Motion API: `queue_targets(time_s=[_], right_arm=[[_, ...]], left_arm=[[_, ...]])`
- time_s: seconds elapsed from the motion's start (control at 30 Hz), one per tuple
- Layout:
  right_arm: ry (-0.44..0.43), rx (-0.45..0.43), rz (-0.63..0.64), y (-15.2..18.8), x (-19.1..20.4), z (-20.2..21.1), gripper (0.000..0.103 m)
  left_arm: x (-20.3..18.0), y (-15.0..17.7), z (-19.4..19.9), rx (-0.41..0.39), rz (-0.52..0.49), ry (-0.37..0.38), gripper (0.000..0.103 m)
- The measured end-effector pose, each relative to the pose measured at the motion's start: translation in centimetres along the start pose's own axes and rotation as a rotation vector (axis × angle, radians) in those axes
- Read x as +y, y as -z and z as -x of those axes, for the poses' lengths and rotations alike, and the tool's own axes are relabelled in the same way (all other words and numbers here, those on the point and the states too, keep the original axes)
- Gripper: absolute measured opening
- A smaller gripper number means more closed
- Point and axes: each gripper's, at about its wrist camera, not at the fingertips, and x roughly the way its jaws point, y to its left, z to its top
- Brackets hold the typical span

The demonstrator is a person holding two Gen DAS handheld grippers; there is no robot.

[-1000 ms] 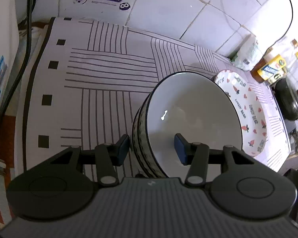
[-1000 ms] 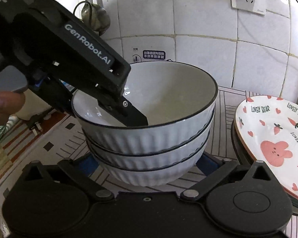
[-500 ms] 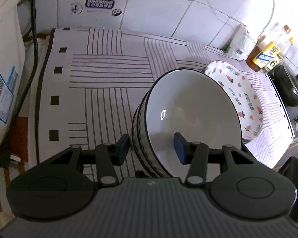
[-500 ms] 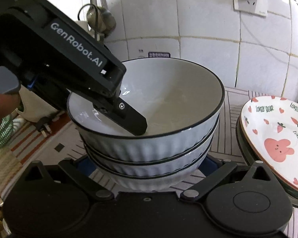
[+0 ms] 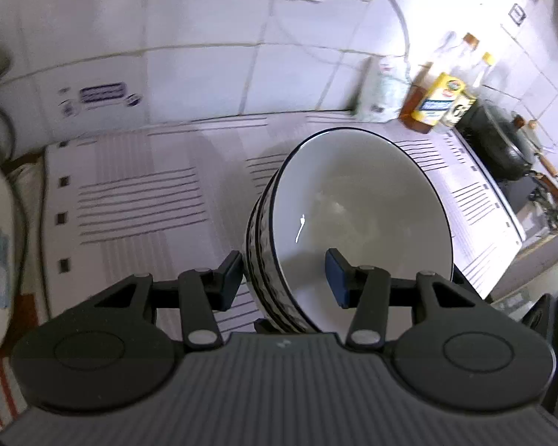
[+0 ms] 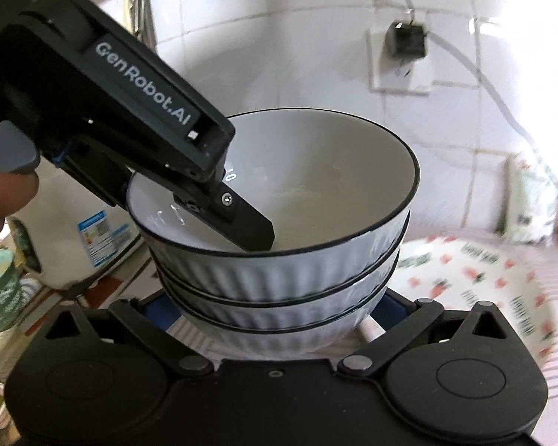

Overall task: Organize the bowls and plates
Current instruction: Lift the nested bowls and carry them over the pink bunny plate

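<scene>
Bowl stack (image 6: 279, 260) has risen; left tongs (image 5: 282, 275) pinch its rim, right tongs (image 6: 279, 308) cradle below.

At lower right of the right wrist view, the white strawberry-print plate (image 6: 476, 282) is motion-blurred, its lettering unreadable. The stacked white ribbed bowls (image 6: 279, 278) hide the right claw's fingertips. In the left wrist view, the blue wall sticker (image 5: 101, 93) is smeared.
</scene>
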Motion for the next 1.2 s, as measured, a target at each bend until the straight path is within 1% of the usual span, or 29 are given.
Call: queue_targets(time_s=[0.13, 0.27, 0.43, 0.57, 0.73, 0.93, 1.07, 1.2], right_arm=[[0.053, -0.017, 0.019, -0.6, -2.3, 1.1, 0.103], [0.103, -0.007, 0.018, -0.4, -4.5, 1.5, 0.103], [0.145, 0.014, 0.021, -0.4, -7.2, 1.3, 0.103], [0.152, 0.036, 0.023, -0.2, -9.3, 0.7, 0.103], [0.140, 0.066, 0.042, 0.3, -10.7, -1.6, 0.103], [0.112, 0.100, -0.004, 0.7, -12.0, -2.7, 0.103], [0.114, 0.106, -0.002, 0.8, -12.4, -3.0, 0.103], [0.121, 0.132, 0.012, 1.1, -12.5, -3.4, 0.103]], left_arm=[[-2.1, -1.5, -1.4, 0.011, -0.037, 0.037, 0.047], [-3.8, -2.7, -3.3, 0.031, -0.059, 0.069, 0.047], [-5.2, -3.9, -6.1, 0.061, -0.043, 0.096, 0.047], [-5.8, -4.5, -8.1, 0.078, -0.029, 0.101, 0.047], [-5.7, -5.1, -10.4, 0.117, 0.002, 0.096, 0.047], [-6.3, -5.5, -12.3, 0.122, -0.021, 0.062, 0.047], [-6.0, -5.9, -13.2, 0.133, -0.008, 0.079, 0.047], [-6.4, -5.7, -13.9, 0.146, -0.020, 0.047, 0.047]])
